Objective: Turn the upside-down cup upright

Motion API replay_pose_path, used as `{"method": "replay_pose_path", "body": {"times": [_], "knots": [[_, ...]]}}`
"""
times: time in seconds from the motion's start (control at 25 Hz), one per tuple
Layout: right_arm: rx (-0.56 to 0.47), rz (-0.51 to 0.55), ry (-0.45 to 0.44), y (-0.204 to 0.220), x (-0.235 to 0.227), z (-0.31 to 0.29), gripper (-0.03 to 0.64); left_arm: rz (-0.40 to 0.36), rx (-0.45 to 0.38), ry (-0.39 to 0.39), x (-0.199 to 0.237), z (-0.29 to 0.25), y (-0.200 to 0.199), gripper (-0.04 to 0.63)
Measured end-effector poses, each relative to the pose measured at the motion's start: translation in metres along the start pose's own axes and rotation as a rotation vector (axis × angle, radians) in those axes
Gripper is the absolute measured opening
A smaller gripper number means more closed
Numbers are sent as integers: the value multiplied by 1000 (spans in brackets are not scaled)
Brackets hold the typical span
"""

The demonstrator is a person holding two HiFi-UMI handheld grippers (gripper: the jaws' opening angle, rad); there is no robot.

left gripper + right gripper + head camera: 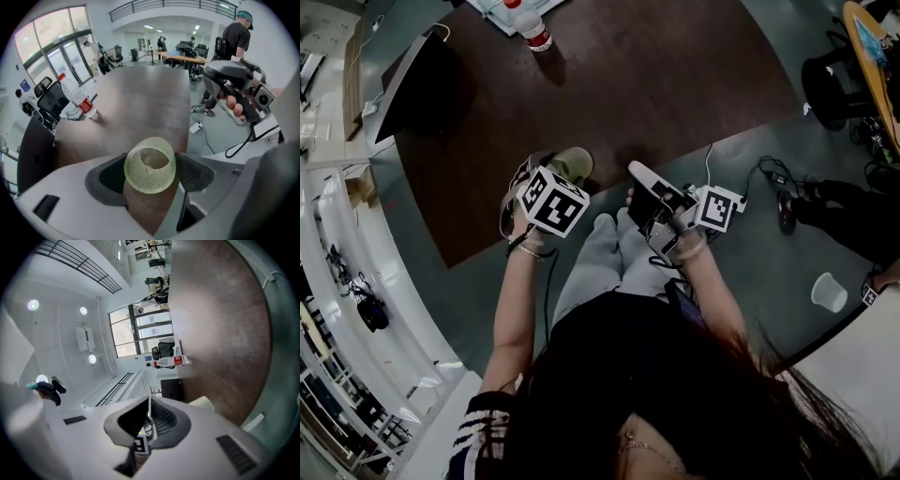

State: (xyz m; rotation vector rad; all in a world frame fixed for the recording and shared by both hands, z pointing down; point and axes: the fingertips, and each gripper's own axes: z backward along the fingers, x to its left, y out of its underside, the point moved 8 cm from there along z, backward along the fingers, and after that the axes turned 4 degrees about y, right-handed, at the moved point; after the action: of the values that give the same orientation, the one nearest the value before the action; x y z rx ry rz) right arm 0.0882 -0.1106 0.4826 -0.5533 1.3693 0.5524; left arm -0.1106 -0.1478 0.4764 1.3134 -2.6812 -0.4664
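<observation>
A pale green translucent cup (150,164) sits between the two pads of my left gripper (151,171), which is shut on its sides. The cup is tilted, with one round end facing the left gripper view's camera. In the head view the cup (574,164) is over the near edge of the dark brown table (628,84), just beyond my left gripper (563,175). I cannot tell whether it touches the table. My right gripper (637,170) hangs beside it to the right, past the table edge. Its jaws (149,414) are shut with nothing between them.
A water bottle with a red label (532,30) stands on papers at the far end of the table. A black chair (422,84) is at the table's left. Cables (769,173) lie on the floor to the right. A clear plastic cup (828,292) stands at the right.
</observation>
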Motion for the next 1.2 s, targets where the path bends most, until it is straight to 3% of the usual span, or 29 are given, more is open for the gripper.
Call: {"method": "replay_pose_path", "body": {"times": [0.28, 0.6, 1.2], "knots": [[1, 7, 10, 1, -5, 1, 28, -73, 107, -24, 5, -20, 4, 324], [1, 10, 12, 2, -7, 0, 26, -109, 166, -23, 7, -35, 3, 324], [-8, -7, 8, 2, -7, -4, 26, -139, 163, -14, 7, -38, 0, 324]]}}
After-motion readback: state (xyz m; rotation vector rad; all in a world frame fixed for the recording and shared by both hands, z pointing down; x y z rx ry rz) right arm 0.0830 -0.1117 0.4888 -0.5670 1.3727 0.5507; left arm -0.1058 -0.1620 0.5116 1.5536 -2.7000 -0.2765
